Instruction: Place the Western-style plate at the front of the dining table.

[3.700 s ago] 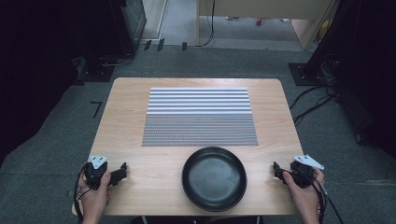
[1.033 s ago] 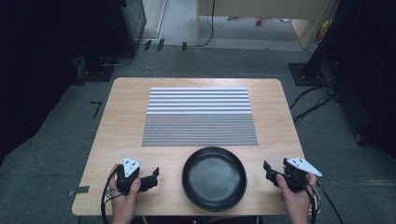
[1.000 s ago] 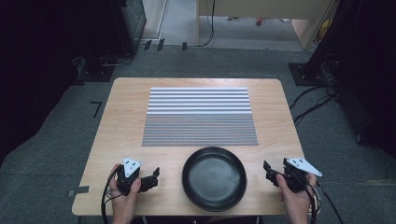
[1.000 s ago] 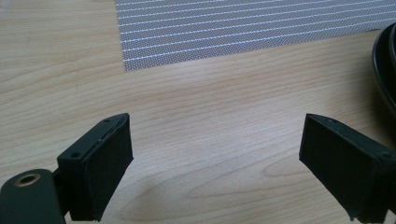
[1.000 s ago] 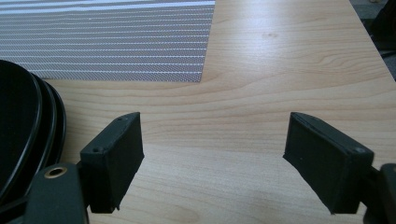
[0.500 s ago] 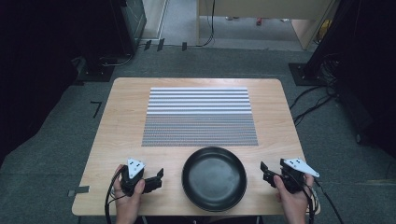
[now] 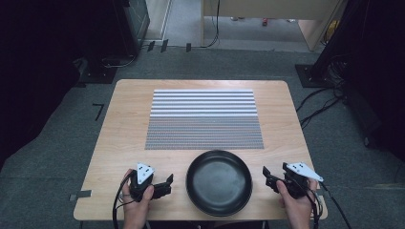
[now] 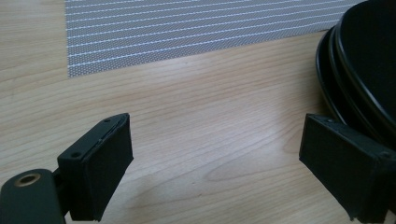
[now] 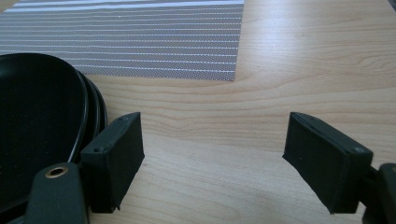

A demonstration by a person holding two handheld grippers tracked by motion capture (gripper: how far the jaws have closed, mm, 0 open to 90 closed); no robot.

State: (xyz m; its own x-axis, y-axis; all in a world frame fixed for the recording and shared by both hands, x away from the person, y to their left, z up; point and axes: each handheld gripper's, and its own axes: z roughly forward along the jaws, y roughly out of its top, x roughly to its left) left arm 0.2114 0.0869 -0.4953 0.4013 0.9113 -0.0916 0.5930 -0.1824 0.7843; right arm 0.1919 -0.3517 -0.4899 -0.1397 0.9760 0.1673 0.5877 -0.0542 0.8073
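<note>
From where I stand, the round black shallow bowl [image 7: 218, 182] sits at the near edge of the light wooden table [image 7: 124, 124], and everything else places itself around it. Just to the bowl's left, the left gripper [image 7: 166, 185] rests low over bare wood, its jaws spread wide with nothing between them; in its own view the bowl's stacked rims [image 8: 359, 70] lie right beside one of the jaws. Beyond the bowl, touching or nearly touching its far rim, lies a grey-and-white striped woven placemat [image 7: 203, 119]. Just to the bowl's right, the right gripper [image 7: 268, 178] is likewise wide open and empty, pointing toward the bowl.
</note>
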